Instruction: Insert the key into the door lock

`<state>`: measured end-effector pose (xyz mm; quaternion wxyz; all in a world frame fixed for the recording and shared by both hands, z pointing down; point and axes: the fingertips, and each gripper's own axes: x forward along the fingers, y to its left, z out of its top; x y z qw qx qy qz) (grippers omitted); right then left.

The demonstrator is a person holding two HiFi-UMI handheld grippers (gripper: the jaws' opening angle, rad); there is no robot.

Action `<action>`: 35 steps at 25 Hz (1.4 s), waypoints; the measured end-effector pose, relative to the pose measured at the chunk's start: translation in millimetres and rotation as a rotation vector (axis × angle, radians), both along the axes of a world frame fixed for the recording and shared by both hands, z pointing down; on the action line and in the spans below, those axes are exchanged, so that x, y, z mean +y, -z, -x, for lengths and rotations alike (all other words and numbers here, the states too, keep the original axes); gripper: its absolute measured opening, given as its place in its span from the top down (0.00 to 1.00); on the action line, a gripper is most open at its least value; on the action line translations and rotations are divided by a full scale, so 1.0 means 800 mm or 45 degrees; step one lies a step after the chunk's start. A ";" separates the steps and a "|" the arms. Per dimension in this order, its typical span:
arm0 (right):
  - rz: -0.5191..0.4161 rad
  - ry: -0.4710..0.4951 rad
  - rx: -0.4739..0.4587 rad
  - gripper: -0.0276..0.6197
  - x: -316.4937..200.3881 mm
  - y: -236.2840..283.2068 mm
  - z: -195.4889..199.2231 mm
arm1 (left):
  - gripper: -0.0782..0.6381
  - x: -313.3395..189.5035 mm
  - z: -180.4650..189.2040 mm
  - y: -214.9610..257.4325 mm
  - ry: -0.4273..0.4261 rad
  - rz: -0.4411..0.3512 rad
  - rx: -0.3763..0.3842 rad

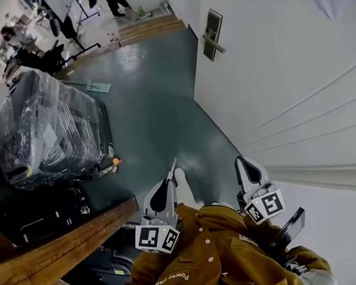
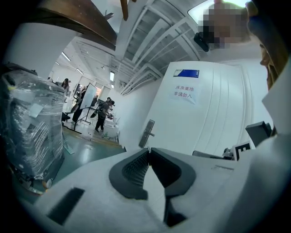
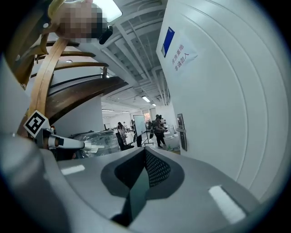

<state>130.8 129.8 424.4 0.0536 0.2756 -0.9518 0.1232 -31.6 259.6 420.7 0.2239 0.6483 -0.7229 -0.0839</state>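
The white door [image 1: 281, 74] fills the right side of the head view. Its dark lock plate with a lever handle [image 1: 213, 33] is far ahead of both grippers. The same lock plate [image 2: 146, 134] shows small beyond the left jaws, and again as the lock plate [image 3: 182, 132] on the right gripper view's right. My left gripper [image 1: 171, 176] has its jaws closed together, and a thin metal sliver, the key [image 1: 173, 164], sticks out of the tips. My right gripper [image 1: 239, 160], close to the door's face, is shut with nothing in it.
A black load wrapped in clear plastic [image 1: 46, 128] stands on the left, with a wooden handrail [image 1: 64, 240] near me. Green floor [image 1: 152, 110] runs between it and the door. People and stands [image 1: 114, 2] are at the far end by a wooden step [image 1: 148, 28].
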 end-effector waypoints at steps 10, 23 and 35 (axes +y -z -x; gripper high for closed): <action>-0.044 -0.133 0.014 0.95 -0.096 0.021 0.087 | 0.86 -0.112 0.108 0.005 -0.124 -0.014 0.025; -0.058 -0.149 0.055 0.95 -0.263 0.013 0.126 | 0.86 -0.288 0.144 -0.004 -0.167 0.023 0.060; -0.108 -0.004 0.016 0.95 -0.387 0.015 0.161 | 0.86 -0.452 0.122 -0.041 -0.194 0.019 0.440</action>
